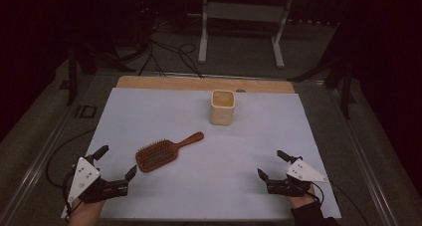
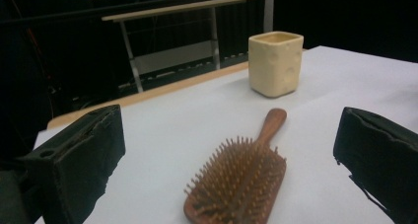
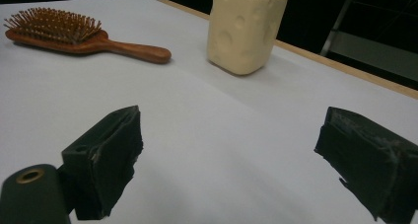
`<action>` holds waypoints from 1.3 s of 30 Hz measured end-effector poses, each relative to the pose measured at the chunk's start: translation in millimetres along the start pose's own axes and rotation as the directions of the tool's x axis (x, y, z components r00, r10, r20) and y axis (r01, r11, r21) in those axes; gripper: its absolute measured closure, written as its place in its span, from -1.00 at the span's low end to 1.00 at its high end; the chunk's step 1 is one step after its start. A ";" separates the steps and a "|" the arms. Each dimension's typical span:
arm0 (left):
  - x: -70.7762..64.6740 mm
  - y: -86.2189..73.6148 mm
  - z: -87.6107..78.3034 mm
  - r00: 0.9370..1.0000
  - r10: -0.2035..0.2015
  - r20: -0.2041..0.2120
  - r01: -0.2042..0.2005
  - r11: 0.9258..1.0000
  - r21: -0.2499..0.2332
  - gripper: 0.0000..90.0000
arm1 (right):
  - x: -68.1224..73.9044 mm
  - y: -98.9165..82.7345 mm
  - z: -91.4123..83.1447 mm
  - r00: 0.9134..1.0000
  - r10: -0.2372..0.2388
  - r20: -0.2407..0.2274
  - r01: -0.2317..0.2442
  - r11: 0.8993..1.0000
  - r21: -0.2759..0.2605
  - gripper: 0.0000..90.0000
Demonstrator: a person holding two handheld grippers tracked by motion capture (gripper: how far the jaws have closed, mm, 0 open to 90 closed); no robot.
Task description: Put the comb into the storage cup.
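A wooden hairbrush [image 1: 163, 153] lies bristles up on the white sheet, left of centre, its handle pointing toward a cream square cup [image 1: 222, 107] that stands upright farther back. My left gripper [image 1: 117, 162] rests at the front left, open, with the hairbrush [image 2: 240, 178] just ahead between the lines of its jaws and the cup [image 2: 275, 63] beyond. At the front right my right gripper [image 1: 271, 165] is open and holds nothing; its view shows the cup [image 3: 245, 29] ahead and the hairbrush [image 3: 79, 35] at upper left.
The white sheet [image 1: 149, 111] covers a wooden tabletop whose bare strip [image 1: 164, 82] shows along the back edge. Behind the table stand a metal frame [image 1: 241, 24] and cables [image 1: 169, 54] on the dark floor.
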State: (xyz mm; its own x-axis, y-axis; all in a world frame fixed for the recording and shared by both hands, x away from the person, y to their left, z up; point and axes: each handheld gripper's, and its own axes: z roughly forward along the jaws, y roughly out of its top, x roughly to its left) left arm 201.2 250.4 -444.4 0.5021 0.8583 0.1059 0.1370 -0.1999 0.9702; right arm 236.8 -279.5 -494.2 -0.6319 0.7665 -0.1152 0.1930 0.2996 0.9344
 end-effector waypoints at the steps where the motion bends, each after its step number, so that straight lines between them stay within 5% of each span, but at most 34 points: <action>1: 0.9 3.3 0.8 1.000 -0.001 0.005 0.001 1.000 0.002 -1.00 | -0.1 0.0 0.1 1.000 0.000 0.000 0.000 1.000 -0.001 -0.80; 15: -1.2 44.2 19.4 0.996 0.030 0.086 -0.032 0.999 0.018 -1.00 | 0.2 0.5 -0.6 1.000 0.005 -0.002 -0.005 1.000 -0.008 -0.80; 34: -9.8 69.6 64.0 0.987 0.025 0.161 -0.037 0.997 0.073 -1.00 | 0.0 0.4 -1.1 1.000 0.008 -0.009 -0.009 1.000 -0.011 -0.80; 39: -15.4 78.1 74.5 0.981 0.048 0.188 -0.065 0.994 0.085 -1.00 | 0.2 0.4 -0.8 1.000 0.009 -0.009 -0.009 1.000 -0.012 -0.80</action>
State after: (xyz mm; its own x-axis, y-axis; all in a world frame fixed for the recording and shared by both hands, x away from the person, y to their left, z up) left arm 267.8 186.4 -386.5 0.6595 0.7437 0.1097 0.1760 -0.2946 0.9393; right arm 236.1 -279.8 -493.6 -0.6373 0.7636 -0.1040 0.1894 0.2860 0.9393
